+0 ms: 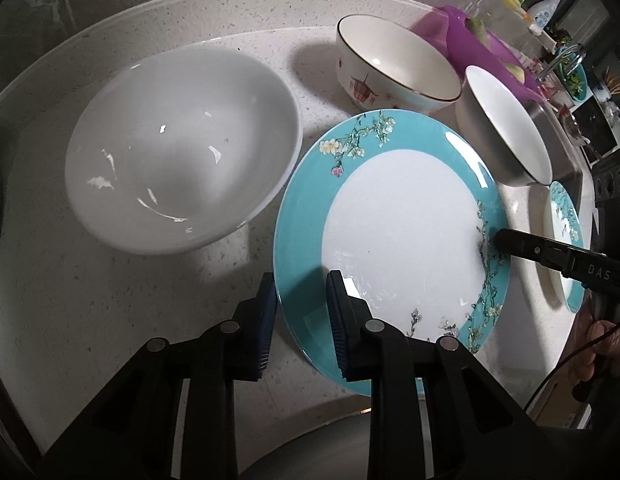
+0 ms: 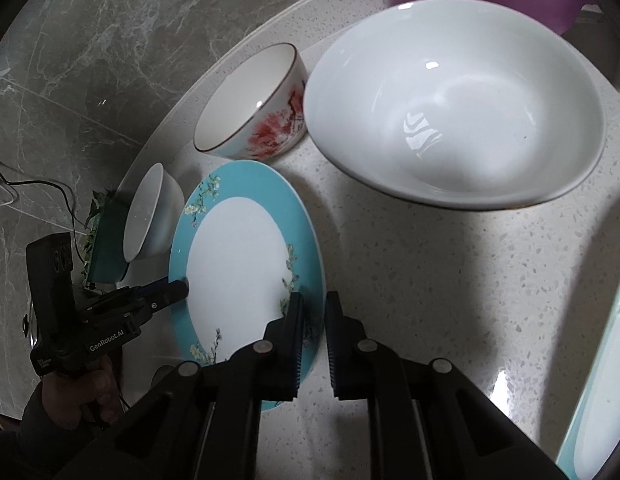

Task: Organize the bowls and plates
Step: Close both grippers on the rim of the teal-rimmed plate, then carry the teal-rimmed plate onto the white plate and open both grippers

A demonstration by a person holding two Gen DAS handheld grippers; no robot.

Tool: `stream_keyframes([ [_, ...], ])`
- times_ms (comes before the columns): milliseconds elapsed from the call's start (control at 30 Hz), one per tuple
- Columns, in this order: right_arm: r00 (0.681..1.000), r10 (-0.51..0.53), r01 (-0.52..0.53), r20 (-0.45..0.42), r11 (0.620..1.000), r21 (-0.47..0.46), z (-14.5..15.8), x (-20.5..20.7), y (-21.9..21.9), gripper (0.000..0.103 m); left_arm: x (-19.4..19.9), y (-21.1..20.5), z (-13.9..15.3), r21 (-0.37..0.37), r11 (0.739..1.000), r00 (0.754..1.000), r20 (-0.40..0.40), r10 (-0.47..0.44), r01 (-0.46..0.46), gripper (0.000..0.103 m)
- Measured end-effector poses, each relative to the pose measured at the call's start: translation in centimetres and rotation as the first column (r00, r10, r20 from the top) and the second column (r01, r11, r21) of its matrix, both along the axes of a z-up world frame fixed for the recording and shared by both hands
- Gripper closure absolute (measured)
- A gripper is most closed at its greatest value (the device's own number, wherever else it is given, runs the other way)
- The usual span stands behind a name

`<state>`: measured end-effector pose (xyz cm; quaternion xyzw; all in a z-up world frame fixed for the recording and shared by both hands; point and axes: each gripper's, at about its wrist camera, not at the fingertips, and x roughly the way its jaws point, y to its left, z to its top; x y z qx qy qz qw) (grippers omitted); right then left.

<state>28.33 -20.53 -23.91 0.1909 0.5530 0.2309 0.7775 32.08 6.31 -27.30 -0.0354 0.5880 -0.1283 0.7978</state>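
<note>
Jaws on both my grippers are clamped on the same teal plate (image 1: pixel 390 216), one on each side of its rim. Left gripper (image 1: pixel 302 316) straddles the near teal edge, one pad under the rim and one on top. Right gripper (image 2: pixel 312 336) does likewise on the opposite edge; from the left wrist view I see only its tip (image 1: pixel 506 240) pressed onto the flowered border.

Plate lies on the speckled counter (image 1: pixel 110 320); whether it is lifted off the surface I cannot tell. It is teal-rimmed with a white centre and blossom sprigs.

Big white bowl (image 1: pixel 182 148) sits upright just beside the plate. Red-patterned bowl (image 1: pixel 394 64) stands behind the plate, near its far rim. Small white bowl (image 1: pixel 506 124) is tilted, leaning close by the plate's edge. Second teal plate (image 1: pixel 562 240) lies partly in view beyond the right gripper.

Purple tub (image 1: pixel 478 44) sits further back. I see a hand (image 2: pixel 82 392) on the left gripper's handle.
</note>
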Motion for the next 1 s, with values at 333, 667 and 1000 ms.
stream_keyframes([
  [333, 0.999, -0.014, 0.013, 0.049, 1.000, 0.023, 3.5, -1.9, -0.1, 0.090, -3.6, 0.9, 5.1, -0.026, 1.000, 0.998, 0.059, 0.011, -0.009, 0.081],
  [667, 0.994, 0.079, -0.081, 0.078, 0.996, 0.023, 6.1, -7.1, 3.0, 0.090, -12.5, 4.5, 7.7, -0.038, 0.996, 0.995, 0.064, 0.082, -0.079, 0.081],
  [1000, 0.984, 0.180, -0.180, 0.010, 0.984, -0.015, 3.4, -12.3, 7.2, 0.090, -20.7, 7.9, 4.7, -0.009, 0.992, 0.992, -0.011, 0.124, -0.124, 0.081],
])
